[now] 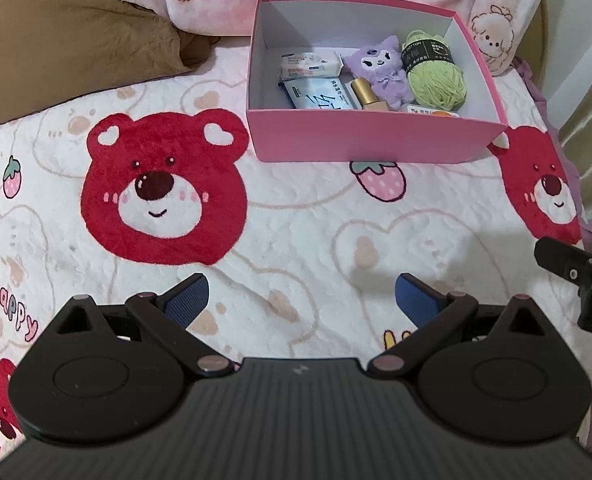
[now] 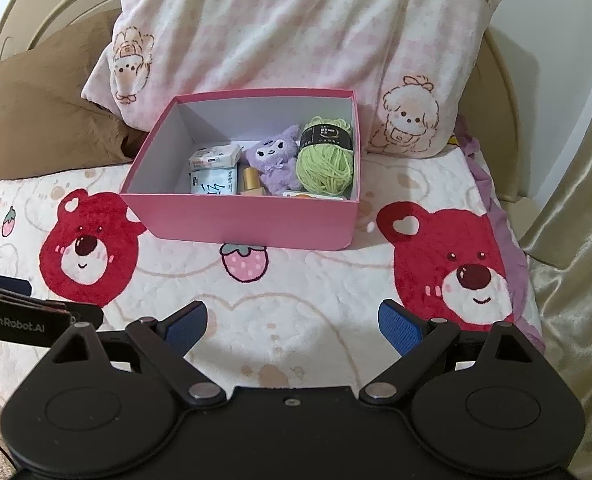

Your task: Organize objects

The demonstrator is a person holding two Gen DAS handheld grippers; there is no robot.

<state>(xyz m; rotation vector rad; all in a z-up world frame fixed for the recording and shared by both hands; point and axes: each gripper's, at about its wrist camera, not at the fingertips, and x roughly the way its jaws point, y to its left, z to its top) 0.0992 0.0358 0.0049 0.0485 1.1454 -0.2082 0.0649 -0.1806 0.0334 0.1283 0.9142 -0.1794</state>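
Here, both grippers' fingers (image 1: pixel 187 296) wide and empty, bare blanket (image 1: pixel 304 224) before the pink box (image 1: pixel 376 136).

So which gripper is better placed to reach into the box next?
Probably the right gripper: the box lies straight ahead of its open jaws. From the open left gripper it sits off to the right.

A home bedroom, seen from over a bed: white quilted blanket (image 1: pixel 296 220) printed with red bear faces and strawberries, pink checked pillow (image 2: pixel 296 32) with cartoon puppies propped against a curved cream headboard (image 2: pixel 27 28), brown cushion (image 1: pixel 63 40) beside it, gold curtain (image 2: pixel 576 200) hanging at the bedside; on the blanket an open pink box (image 2: pixel 247 220) of small personal things, among them a purple plush toy (image 2: pixel 271 160) and green yarn (image 2: pixel 328 168)
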